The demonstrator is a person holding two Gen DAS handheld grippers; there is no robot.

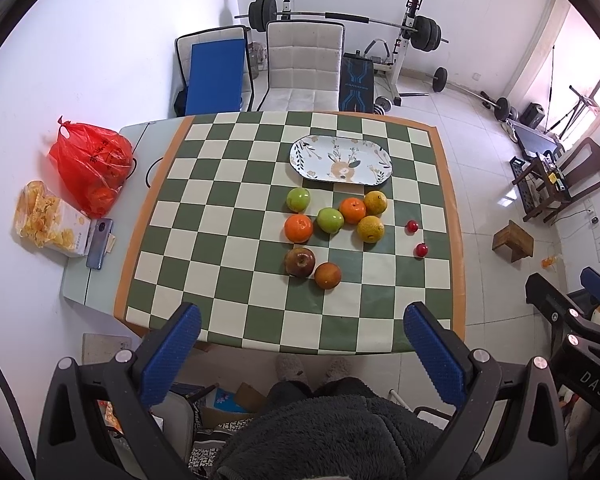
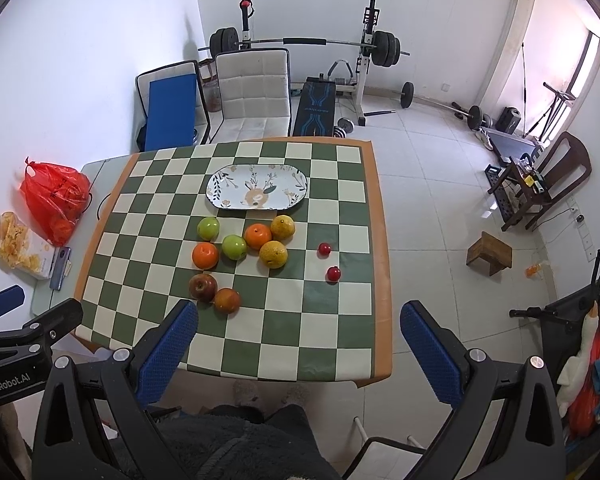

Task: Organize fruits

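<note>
Several fruits lie on the checkered table (image 1: 236,280): two green apples (image 1: 298,199), two oranges (image 1: 299,228), two yellow citrus (image 1: 371,229), a dark red apple (image 1: 299,262), a brownish orange (image 1: 327,275) and two small red fruits (image 1: 411,226). An oval plate with a deer picture (image 1: 341,159) lies bare behind them. My left gripper (image 1: 300,340) is open and empty, high above the near table edge. My right gripper (image 2: 298,340) is open and empty, also above the near edge. The same fruits (image 2: 258,236) and plate (image 2: 257,186) show in the right wrist view.
A red plastic bag (image 1: 92,164), a bag of chips (image 1: 48,216) and a phone (image 1: 99,242) lie at the table's left end. Two chairs (image 1: 304,68) stand behind the table, a weight bench beyond. A wooden stool (image 1: 514,240) stands on the floor right.
</note>
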